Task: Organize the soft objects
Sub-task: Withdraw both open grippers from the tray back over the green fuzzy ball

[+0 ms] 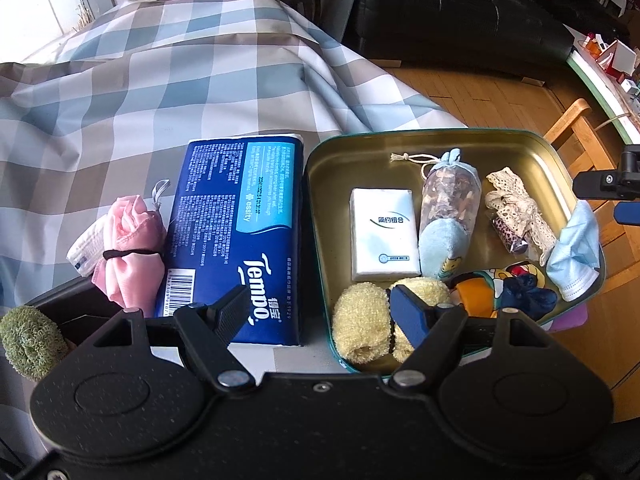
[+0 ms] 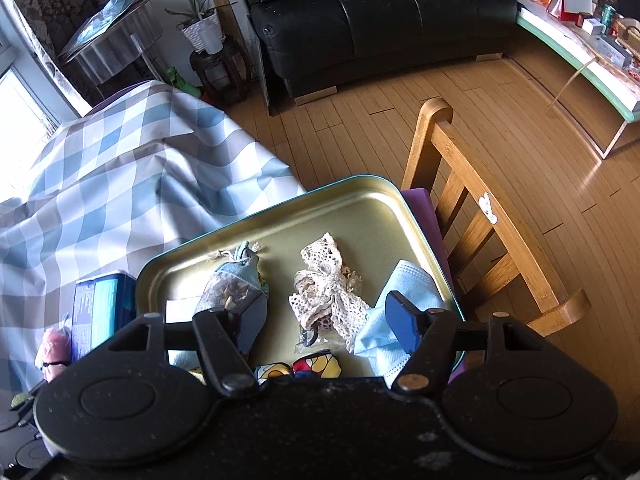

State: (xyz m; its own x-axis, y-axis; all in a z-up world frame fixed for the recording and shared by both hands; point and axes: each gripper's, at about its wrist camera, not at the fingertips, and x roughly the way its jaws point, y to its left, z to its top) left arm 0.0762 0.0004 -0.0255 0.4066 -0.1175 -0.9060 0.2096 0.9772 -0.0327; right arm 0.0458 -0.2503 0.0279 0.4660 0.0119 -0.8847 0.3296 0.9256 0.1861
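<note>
A: What writing can be read?
B: "Tempo" and "essity" are printed on the blue tissue pack (image 1: pixel 236 236), laid just left of the tin tray (image 1: pixel 400 142).
A: And the claws?
B: The left gripper (image 1: pixel 324 312) and right gripper (image 2: pixel 328 320) are spread, nothing pinched.

Black gripper (image 1: pixel 320 312), one blue pad

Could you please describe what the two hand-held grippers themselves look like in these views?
Both look alike. The left hand-held gripper has a matte black, speckled body with two round housings, black scissor-like linkage arms and silver pivot bolts. One finger is black and ribbed; the other carries a blue pad. The right hand-held gripper matches. No cables, sleeves or hands show.
</note>
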